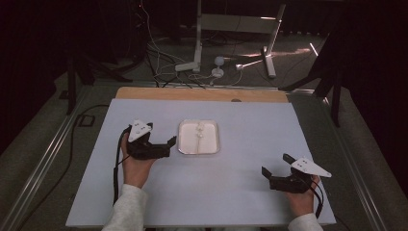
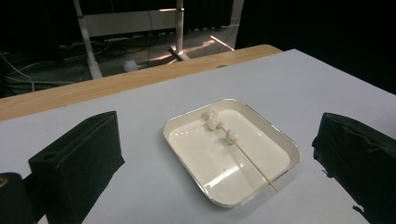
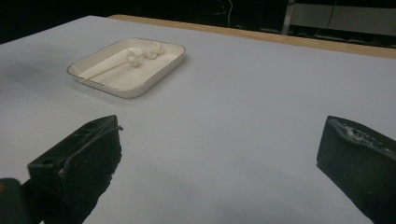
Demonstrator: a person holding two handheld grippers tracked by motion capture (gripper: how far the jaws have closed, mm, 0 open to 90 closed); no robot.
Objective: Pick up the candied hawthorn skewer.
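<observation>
Shallow cream square tray sitting mid-surface, slightly far of centre on pale blue-grey surface. Thin wooden skewer with white lumps lying inside tray, lumps bunching at far end. Left tool hovering just left of tray – jaws gaping wide, gripping nothing. Right tool resting near right, well apart from tray – jaws spreading wide, empty.
</observation>
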